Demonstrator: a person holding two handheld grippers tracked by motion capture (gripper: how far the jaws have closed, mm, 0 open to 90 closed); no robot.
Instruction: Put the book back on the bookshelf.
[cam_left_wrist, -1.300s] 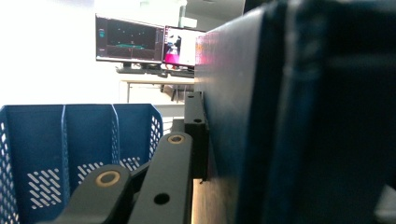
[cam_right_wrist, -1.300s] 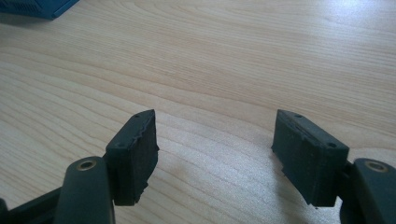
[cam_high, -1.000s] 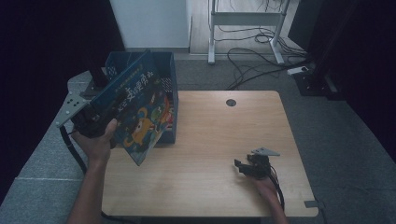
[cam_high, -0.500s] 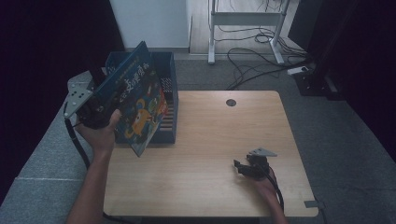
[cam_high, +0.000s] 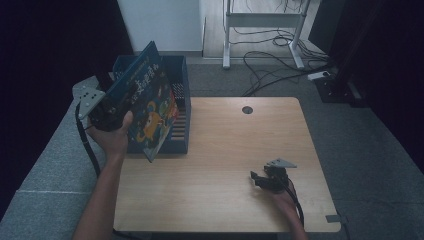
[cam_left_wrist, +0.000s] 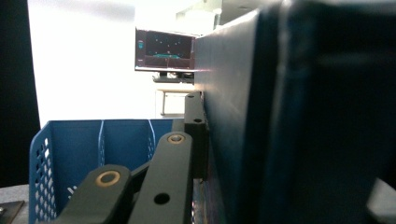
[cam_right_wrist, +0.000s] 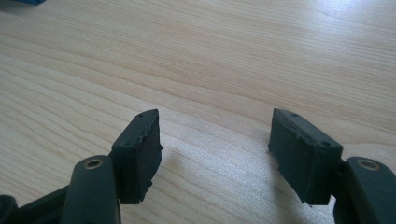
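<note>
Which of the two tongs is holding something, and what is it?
The left tongs, raised above the blue crate, are shut on the picture book. The right tongs rest open on the wooden table, empty.

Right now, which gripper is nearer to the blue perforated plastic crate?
Left. The left gripper holds a blue picture book right above the blue perforated plastic crate; the right gripper rests open across the wooden table.
</note>
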